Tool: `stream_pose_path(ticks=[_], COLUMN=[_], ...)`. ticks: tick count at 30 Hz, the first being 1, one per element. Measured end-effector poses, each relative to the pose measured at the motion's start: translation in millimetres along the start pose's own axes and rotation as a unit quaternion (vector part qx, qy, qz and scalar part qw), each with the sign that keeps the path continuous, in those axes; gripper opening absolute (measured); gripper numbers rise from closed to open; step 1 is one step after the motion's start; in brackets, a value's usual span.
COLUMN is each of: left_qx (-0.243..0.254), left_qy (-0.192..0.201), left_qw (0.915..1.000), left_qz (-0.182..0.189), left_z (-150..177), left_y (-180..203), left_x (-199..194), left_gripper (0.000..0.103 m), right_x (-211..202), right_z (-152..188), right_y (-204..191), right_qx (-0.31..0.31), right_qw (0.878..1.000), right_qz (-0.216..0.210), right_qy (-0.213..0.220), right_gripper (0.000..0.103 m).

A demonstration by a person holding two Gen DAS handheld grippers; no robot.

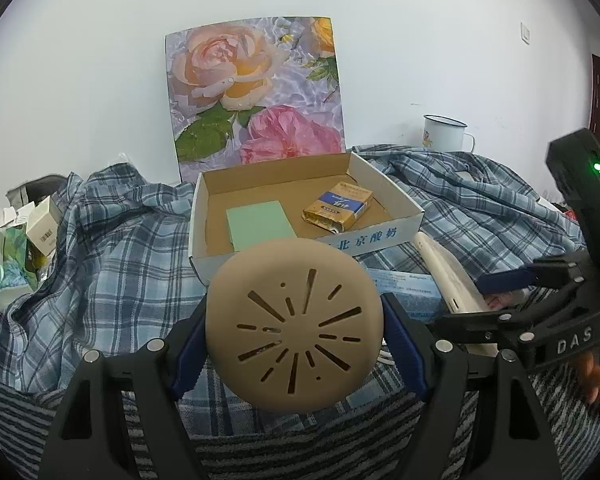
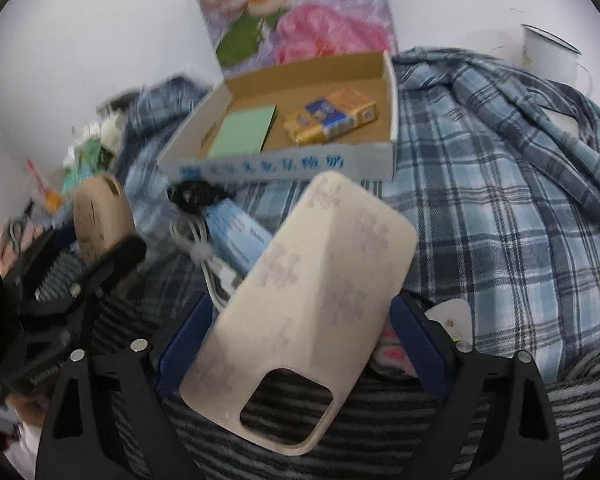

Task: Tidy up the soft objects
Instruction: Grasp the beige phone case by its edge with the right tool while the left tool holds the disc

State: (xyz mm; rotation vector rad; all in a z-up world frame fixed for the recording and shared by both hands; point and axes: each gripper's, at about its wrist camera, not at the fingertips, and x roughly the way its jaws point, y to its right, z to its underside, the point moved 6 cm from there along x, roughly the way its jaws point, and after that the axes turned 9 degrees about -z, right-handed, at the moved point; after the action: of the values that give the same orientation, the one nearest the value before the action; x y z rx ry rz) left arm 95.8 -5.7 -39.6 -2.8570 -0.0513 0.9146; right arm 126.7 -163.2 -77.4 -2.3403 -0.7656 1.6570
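Your left gripper [image 1: 296, 328] fingers clamp the tan slotted disc [image 1: 294, 324]. Your right gripper [image 2: 300, 344] fingers stand wide around the cream phone case [image 2: 311, 292], not pressing it. The cardboard tray [image 2: 284, 164] lies at 12 o'clock.

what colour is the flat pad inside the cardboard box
Pale green pad, clearest in the left wrist view.

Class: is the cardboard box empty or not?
Not empty. The open cardboard box holds a green pad and a yellow-and-blue packet on its floor.
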Motion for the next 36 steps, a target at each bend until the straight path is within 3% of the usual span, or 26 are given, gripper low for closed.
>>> stream_pose_path(ticks=[9,12,17,19,21,25,30,36], left_qx=[0.006,0.004,0.000,0.001,0.000,0.000,0.001,-0.003], left_qy=[-0.002,-0.003,-0.005,-0.006,-0.004,-0.004,-0.001,0.008], left_qw=[1.0000,1.0000,1.0000,1.0000,1.0000,1.0000,1.0000,0.9998], left_qz=[0.003,0.004,0.006,0.006,0.006,0.006,0.007,0.016], left_z=[1,1,1,1,1,1,0,-2], left_y=[2,3,2,2,1,2,3,3], left_x=[0,1,2,2,2,2,2,-2], left_gripper=[0.080,0.080,0.080,0.080,0.080,0.080,0.080,0.080], right_x=[23,21,5,-11,-24,-32,-33,-48], right_z=[-13,-11,-9,-11,-15,-15,-18,-17], right_y=[3,-1,3,-1,-1,-1,4,-7], right_qx=[-0.023,-0.047,-0.031,-0.035,-0.031,-0.055,-0.094,-0.152], right_qw=[0.997,0.996,0.998,0.998,0.997,0.997,0.995,0.985], right_qz=[-0.010,0.000,-0.038,-0.058,-0.063,-0.045,0.009,0.052], right_qy=[-0.069,-0.070,-0.036,-0.005,0.012,0.017,0.014,0.058], right_gripper=[0.099,0.081,0.068,0.040,0.030,0.026,0.009,0.009])
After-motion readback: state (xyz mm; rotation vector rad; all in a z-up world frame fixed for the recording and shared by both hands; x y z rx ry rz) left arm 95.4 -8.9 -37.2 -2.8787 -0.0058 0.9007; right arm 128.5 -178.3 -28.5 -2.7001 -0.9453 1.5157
